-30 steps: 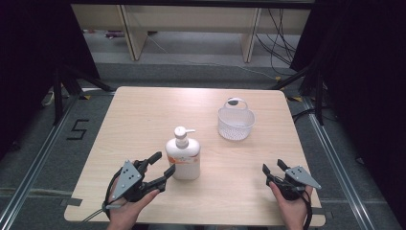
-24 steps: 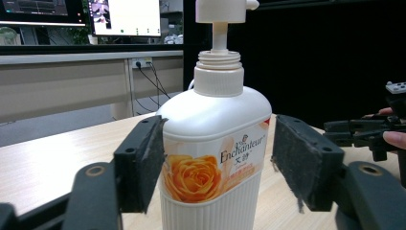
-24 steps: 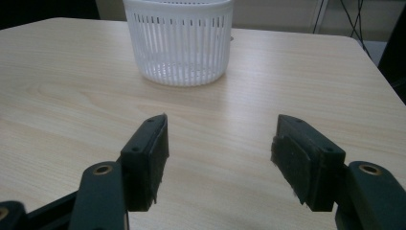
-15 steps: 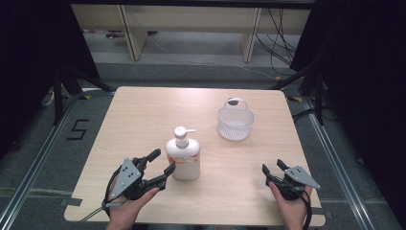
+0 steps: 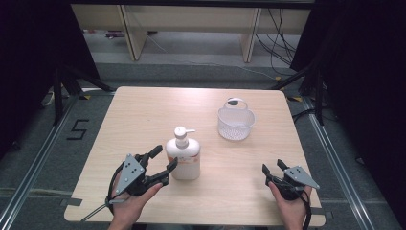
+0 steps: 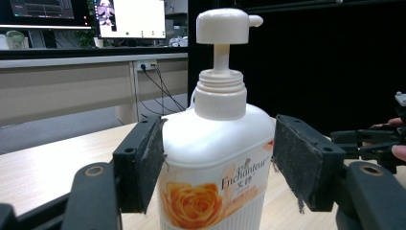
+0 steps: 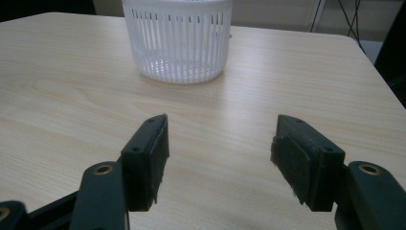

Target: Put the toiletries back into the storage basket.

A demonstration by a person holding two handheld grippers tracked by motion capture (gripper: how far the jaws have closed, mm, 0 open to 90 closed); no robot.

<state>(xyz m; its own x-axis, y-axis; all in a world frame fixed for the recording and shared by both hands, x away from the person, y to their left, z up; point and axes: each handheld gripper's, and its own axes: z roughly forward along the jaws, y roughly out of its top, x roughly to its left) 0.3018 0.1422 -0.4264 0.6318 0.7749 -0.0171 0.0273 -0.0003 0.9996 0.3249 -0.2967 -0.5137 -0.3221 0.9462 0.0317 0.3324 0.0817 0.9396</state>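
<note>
Now: white plastic pump bottle with rose label [image 5: 184,155] upright, lower centre of frame, between spread jaws of left gripper [image 5: 163,164] (one pad touching). Right gripper [image 5: 274,168] lower right, jaws apart, empty.

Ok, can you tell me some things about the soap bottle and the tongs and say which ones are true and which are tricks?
1. The soap bottle stands upright on the table. True.
2. The left tongs are squeezed shut on the bottle. False: they are open, with a pad on either side of it; one pad looks close to the bottle, the other stands apart.
3. The white basket lies tipped on its side. False: it stands upright, farther back on the table.
4. The right tongs are open with nothing between them. True.
5. The bottle's label shows an orange rose. True.
6. The bottle sits inside the basket. False: it stands apart from it, nearer the left tongs.
</note>
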